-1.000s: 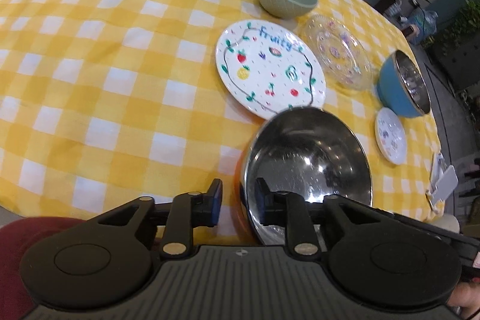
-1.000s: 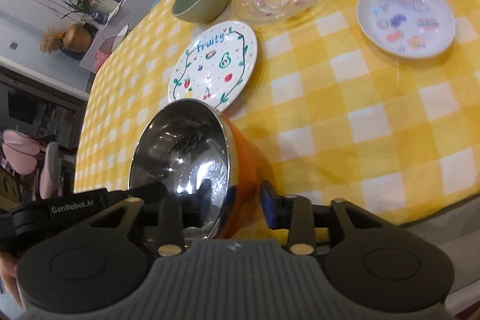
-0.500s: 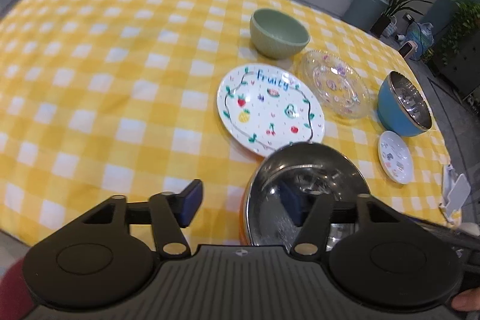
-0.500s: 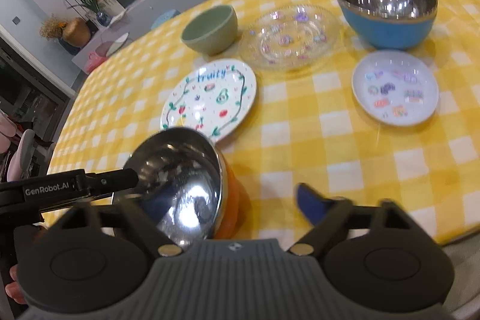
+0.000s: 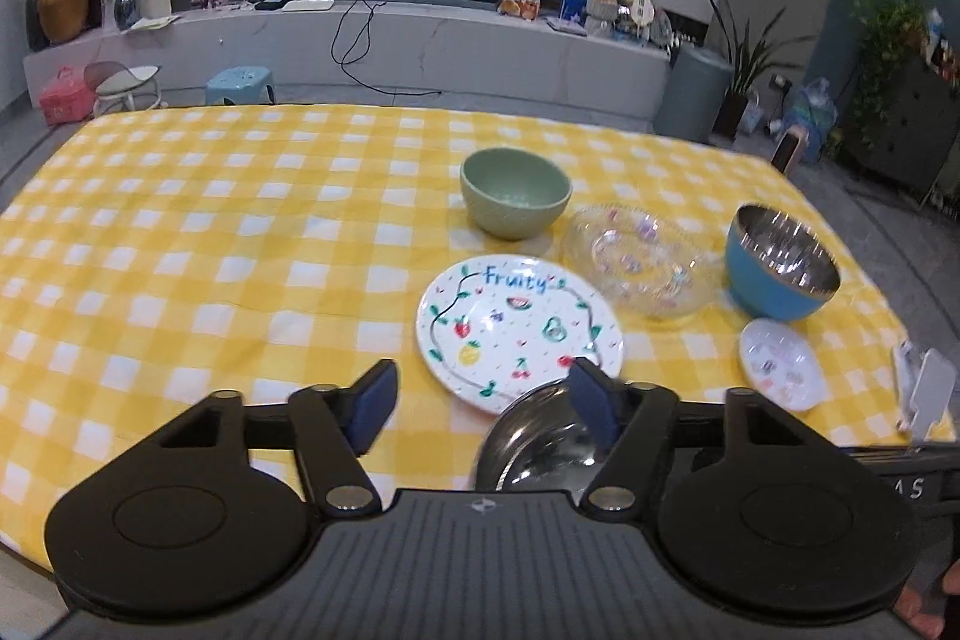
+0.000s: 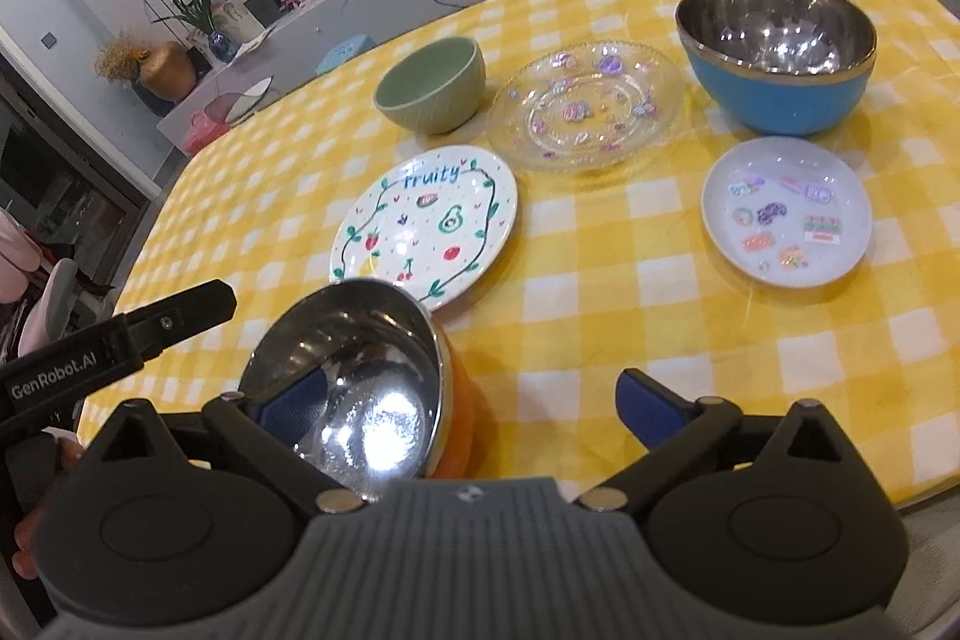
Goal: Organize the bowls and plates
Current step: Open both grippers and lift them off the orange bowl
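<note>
An orange bowl with a steel inside (image 6: pixel 360 376) sits at the table's near edge; it also shows in the left wrist view (image 5: pixel 540 436). My left gripper (image 5: pixel 483 403) is open and raised above the table, its right finger over the bowl's rim. My right gripper (image 6: pixel 462 406) is open wide, its left finger (image 6: pixel 288 400) in front of the bowl's inside, the right one beside it. Behind lie a white "Fruity" plate (image 6: pixel 426 223), a green bowl (image 6: pixel 432 85), a clear glass plate (image 6: pixel 585 106), a blue steel-lined bowl (image 6: pixel 777 52) and a small white saucer (image 6: pixel 786 211).
The table wears a yellow checked cloth (image 5: pixel 210 250). A white object (image 5: pixel 924 391) lies at its right edge. Past the table are a low white counter (image 5: pixel 390 40), stools (image 5: pixel 240 82) and plants.
Both grippers opened wider, let go of the orange bowl's rim and drew back and upward. The bowl stays at the near edge. Both views now tilt up toward the room.
</note>
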{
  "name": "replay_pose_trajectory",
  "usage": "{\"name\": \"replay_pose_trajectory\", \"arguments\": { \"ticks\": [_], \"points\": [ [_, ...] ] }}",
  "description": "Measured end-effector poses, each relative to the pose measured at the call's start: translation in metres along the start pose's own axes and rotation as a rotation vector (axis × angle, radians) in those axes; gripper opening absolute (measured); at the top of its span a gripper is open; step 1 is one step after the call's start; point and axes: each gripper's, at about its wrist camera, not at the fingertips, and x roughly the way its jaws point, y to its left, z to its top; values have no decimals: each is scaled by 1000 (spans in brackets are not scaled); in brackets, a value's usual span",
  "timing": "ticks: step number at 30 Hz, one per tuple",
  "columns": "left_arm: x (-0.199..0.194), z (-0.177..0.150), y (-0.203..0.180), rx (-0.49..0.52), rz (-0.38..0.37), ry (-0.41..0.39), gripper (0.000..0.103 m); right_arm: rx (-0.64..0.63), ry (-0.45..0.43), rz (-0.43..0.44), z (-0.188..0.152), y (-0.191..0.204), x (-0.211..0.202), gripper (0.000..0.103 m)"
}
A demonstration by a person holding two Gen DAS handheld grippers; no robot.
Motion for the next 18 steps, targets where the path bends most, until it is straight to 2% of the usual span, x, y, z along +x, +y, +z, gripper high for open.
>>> {"name": "replay_pose_trajectory", "arguments": {
  "ticks": [3, 7, 9, 11, 15, 18],
  "points": [
    [-6, 2, 0, -30, 46, -50, 73, 11, -17, 5, 3, -3, -5, 100],
    [-17, 5, 7, -78, 49, -129, 74, 4, -46, -8, 7, -8, -12, 100],
    [-21, 5, 8, -98, 65, -171, 74, 33, -45, 21, 9, -14, -15, 100],
    [-25, 6, 5, -89, 94, -216, 83, 60, -33, 40, 11, -18, -17, 100],
    [-27, 15, -5, -37, 134, -237, 86, -9, -48, -27, 15, -14, -23, 100],
    [-23, 22, -9, -22, 146, -235, 87, 14, -63, -11, 18, -23, -29, 100]
  ]
}}
